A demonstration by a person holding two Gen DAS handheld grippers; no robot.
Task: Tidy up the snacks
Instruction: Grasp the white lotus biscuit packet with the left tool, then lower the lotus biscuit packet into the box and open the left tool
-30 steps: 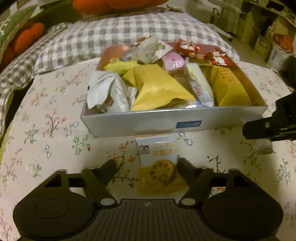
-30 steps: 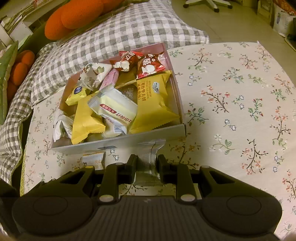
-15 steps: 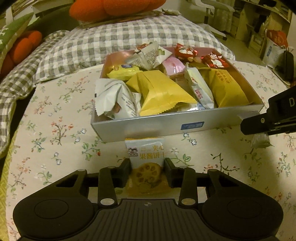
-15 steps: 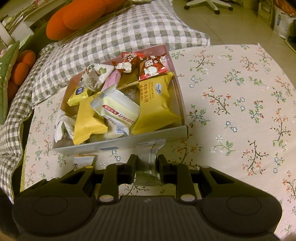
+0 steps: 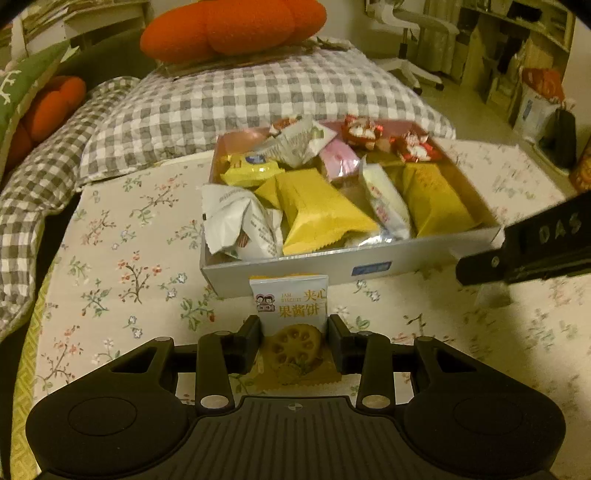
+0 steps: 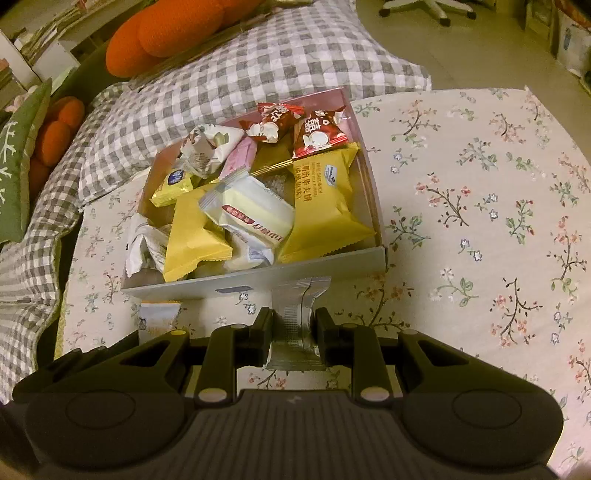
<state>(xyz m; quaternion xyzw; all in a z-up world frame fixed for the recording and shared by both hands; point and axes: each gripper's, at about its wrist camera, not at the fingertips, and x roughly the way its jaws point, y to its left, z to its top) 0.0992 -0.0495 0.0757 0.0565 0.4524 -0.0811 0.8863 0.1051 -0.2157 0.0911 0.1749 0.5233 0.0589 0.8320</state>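
Observation:
A shallow silver box (image 5: 306,270) (image 6: 258,275) stands on the flowered cloth, filled with several snack packets in yellow, white, pink and red. My left gripper (image 5: 294,336) is shut on a jam biscuit packet (image 5: 291,317), white on top and yellow below, lifted just in front of the box's near wall. In the right wrist view that packet (image 6: 159,314) shows at the lower left. My right gripper (image 6: 293,325) is shut on a silver foil packet (image 6: 299,314) close to the box's near right corner. The right gripper's black body (image 5: 524,251) enters the left wrist view at the right.
A grey checked cushion (image 5: 240,96) lies behind the box, with orange plush cushions (image 5: 232,26) beyond it. The flowered cloth (image 6: 480,206) stretches wide to the right of the box. Shelves and a chair base stand in the far background.
My left gripper closed on the jam biscuit packet and lifted it off the cloth. The right gripper kept still with the silver packet.

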